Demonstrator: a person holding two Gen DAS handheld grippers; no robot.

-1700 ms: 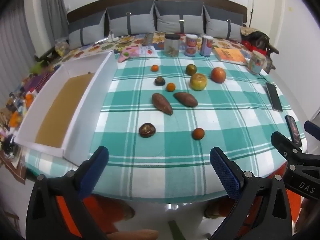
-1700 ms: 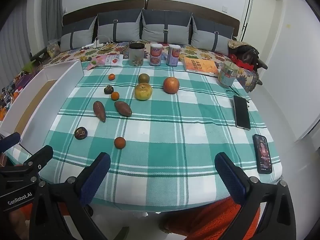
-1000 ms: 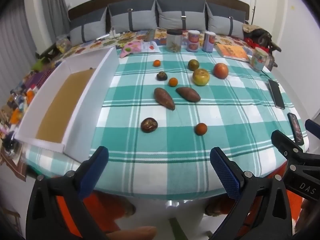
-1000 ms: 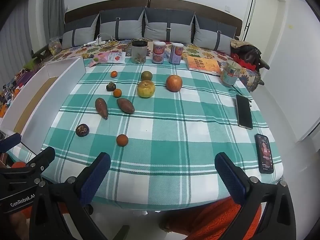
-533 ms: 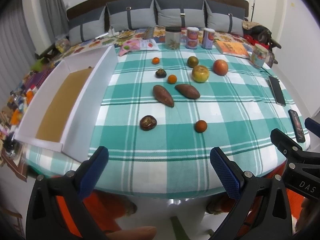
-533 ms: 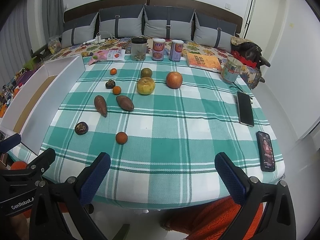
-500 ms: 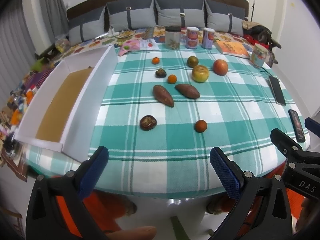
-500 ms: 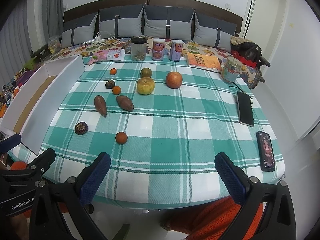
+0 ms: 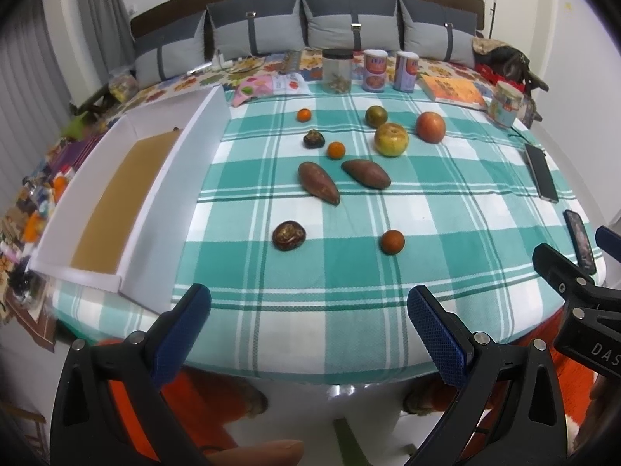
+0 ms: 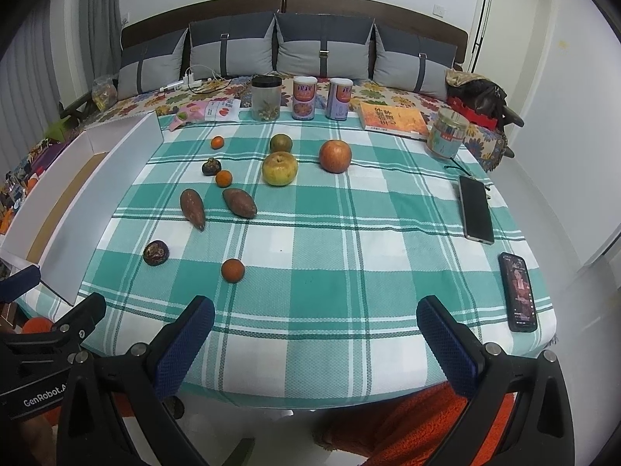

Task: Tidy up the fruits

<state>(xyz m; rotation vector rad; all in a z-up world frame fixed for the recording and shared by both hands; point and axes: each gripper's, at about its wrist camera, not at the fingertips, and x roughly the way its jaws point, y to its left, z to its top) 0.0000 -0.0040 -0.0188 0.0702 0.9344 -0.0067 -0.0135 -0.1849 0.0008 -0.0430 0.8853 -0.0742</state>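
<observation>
Fruits lie loose on a green checked tablecloth [image 9: 349, 272]: a near small orange [image 9: 392, 241] [image 10: 233, 270], a dark round fruit [image 9: 288, 235] [image 10: 155, 252], two sweet potatoes [image 9: 318, 182] [image 9: 365, 173], a yellow apple [image 9: 391, 139] [image 10: 280, 169], a red apple [image 9: 430, 127] [image 10: 335, 156], a green fruit [image 9: 375, 115], two more small oranges [image 9: 335, 150] [image 9: 304, 115] and a mangosteen [image 9: 313, 139]. A white box [image 9: 155, 194] with a brown floor stands at the table's left. My left gripper [image 9: 308, 320] and right gripper [image 10: 315, 324] are open and empty at the near table edge.
Two phones [image 10: 475, 207] [image 10: 518, 292] lie at the table's right. A jar [image 10: 266, 97], two cans [image 10: 303, 97], a book [image 10: 394, 119] and a patterned tin [image 10: 446, 133] line the far edge. A sofa with grey cushions [image 10: 322, 48] is behind.
Both grippers shifted slightly, so the table sits a bit differently in view. Both stay open and empty. No fruit has moved.
</observation>
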